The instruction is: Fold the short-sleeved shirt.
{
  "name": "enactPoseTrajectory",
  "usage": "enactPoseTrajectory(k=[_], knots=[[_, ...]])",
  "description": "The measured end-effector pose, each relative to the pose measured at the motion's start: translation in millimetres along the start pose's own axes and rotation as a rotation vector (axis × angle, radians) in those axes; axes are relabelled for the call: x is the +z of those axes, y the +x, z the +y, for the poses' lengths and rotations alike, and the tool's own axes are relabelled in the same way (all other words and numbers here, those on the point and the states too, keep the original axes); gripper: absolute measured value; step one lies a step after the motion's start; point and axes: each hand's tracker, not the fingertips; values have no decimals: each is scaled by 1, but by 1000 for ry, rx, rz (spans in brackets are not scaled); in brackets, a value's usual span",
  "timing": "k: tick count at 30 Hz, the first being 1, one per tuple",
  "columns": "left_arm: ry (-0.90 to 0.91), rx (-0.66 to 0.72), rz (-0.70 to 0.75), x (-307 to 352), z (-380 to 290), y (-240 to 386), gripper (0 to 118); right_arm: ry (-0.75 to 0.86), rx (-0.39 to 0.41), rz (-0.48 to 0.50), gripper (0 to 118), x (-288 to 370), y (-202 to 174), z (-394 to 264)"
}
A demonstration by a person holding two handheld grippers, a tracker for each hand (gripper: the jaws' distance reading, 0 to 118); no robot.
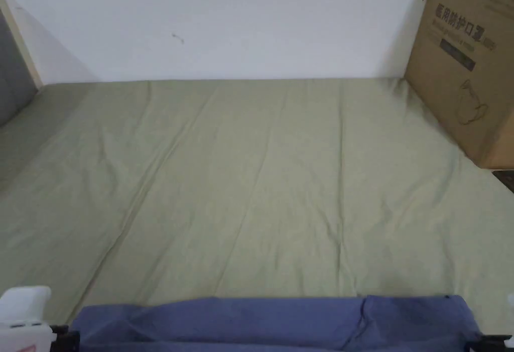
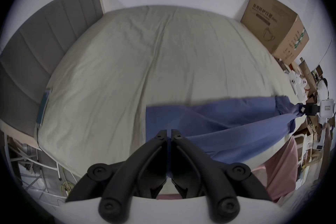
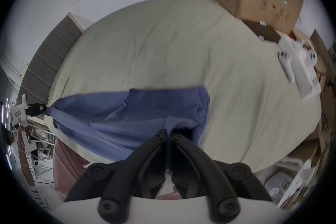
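A blue short-sleeved shirt (image 1: 271, 320) is stretched wide across the near edge of the bed, its far part draped onto the green sheet. My left gripper (image 2: 169, 132) is shut on the shirt's left end (image 2: 209, 124); it also shows at the bottom left corner of the head view (image 1: 62, 338). My right gripper (image 3: 168, 132) is shut on the right end of the shirt (image 3: 136, 115), and its black tip shows at the bottom right of the head view (image 1: 489, 342). Between the two grippers the cloth hangs taut with a few creases.
The bed's green sheet (image 1: 261, 177) is wrinkled and runs back to a white wall. A large cardboard box (image 1: 469, 62) stands at the far right corner. A grey padded headboard (image 2: 45, 31) lines the left side. White devices (image 3: 298, 68) lie at the bed's right edge.
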Motion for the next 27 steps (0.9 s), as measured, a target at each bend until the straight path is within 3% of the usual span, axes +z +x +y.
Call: enactPoseTrajectory(k=[2, 4, 5, 7, 8, 9, 13, 14, 15, 16, 17, 18, 21, 26, 27], knots=[[-29, -3, 4, -11, -10, -2, 1, -24, -3, -18, 4, -15, 1, -14], [-35, 16, 7, -17, -13, -2, 5, -48, 12, -95, 5, -24, -2, -22], [-45, 21, 28, -19, -13, -6, 21, -53, 15, -140, 21, -25, -6, -23], [-20, 24, 39, -13, -12, -8, 71, -14, 5, -127, 60, -17, -11, -22], [4, 31, 26, -7, -10, -10, 98, -2, 1, -126, 65, -11, -14, -20], [40, 48, -4, 2, -8, -10, 103, 31, 4, -115, 65, -4, -19, -16], [97, 110, -51, 29, -3, -4, 101, 175, 85, -74, 65, 26, -51, -1], [127, 122, -89, 34, -4, -5, 93, 233, 83, -60, 64, 34, -63, 2], [137, 142, -115, 36, -5, -7, 78, 279, 63, -44, 59, 39, -73, 6], [138, 174, -144, 35, -8, -9, 51, 317, 47, -28, 47, 40, -85, 8], [139, 203, -156, 31, -11, -13, 5, 344, 40, -16, 18, 37, -94, 11], [157, 237, -170, 31, -16, -17, 0, 349, 51, 10, 3, 32, -103, 13], [153, 308, -159, 28, -29, -27, 0, 295, 31, 104, 3, 8, -130, 19], [147, 590, -316, 15, -52, -70, 1, 209, 175, 134, 3, -30, -169, 19], [131, 621, -330, 10, -57, -77, 7, 190, 196, 141, 3, -37, -178, 17]])
